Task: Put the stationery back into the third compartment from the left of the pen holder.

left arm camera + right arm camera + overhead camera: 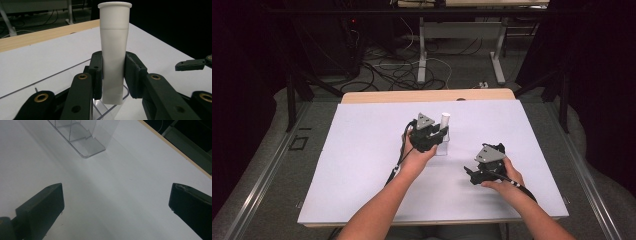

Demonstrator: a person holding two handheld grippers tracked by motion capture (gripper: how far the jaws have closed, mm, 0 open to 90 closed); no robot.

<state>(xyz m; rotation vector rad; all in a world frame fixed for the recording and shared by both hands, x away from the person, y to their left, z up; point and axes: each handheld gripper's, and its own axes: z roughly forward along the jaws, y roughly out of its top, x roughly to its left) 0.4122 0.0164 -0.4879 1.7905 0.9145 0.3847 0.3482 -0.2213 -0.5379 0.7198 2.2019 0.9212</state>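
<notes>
left gripper (113,75) clamping white tube (114,50); right gripper (116,207) wide

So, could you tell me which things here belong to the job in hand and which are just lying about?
In the job:
- white tube, upright, clamped by the left gripper
- clear plastic stand under the tube
- right gripper, open, nothing between its jaws

Just about:
- white table
- cables on the floor behind
- desk legs beyond

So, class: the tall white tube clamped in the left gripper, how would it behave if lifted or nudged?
The white tube is tall and narrow, so it is probably apt to tip. It keeps its shape between the left gripper pads, so likely stiff. Its smooth round wall may slip or roll.
</notes>
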